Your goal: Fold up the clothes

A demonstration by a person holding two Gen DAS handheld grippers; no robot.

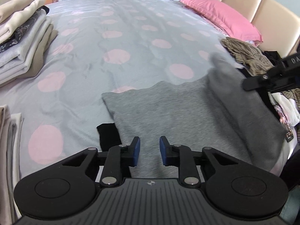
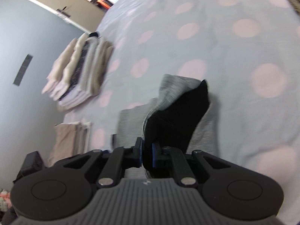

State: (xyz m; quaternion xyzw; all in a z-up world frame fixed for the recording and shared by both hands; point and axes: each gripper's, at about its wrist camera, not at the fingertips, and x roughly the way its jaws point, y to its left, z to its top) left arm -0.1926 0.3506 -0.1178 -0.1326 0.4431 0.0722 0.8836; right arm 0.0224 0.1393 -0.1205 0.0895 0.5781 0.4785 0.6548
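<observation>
Grey bedding dotted with large pale-pink circles covers the bed that carries everything, with a padded beige headboard and a pink pillow along its right edge in the left wrist view. A stack of folded cream, grey and dark patterned clothes sits by the bed's far left edge, and a second pile of folded beige cloth lies at the near left edge. A heap of unfolded brown and dark garments lies by the pillow.

A heather-grey knit garment with a black lining is spread near the bed's front edge, with a black part of it showing at its left side.

The left tongs hover over the grey garment with a clear gap between the blue pads; nothing is between them and the cloth lies below, not pinched.

The right tongs are nearly closed, their pads clamped on a fold of the same garment, which rises from the bed with the black side facing the camera and the grey side behind it. That view is blurred. In the left wrist view the right tongs show at the right edge above the lifted grey cloth.
</observation>
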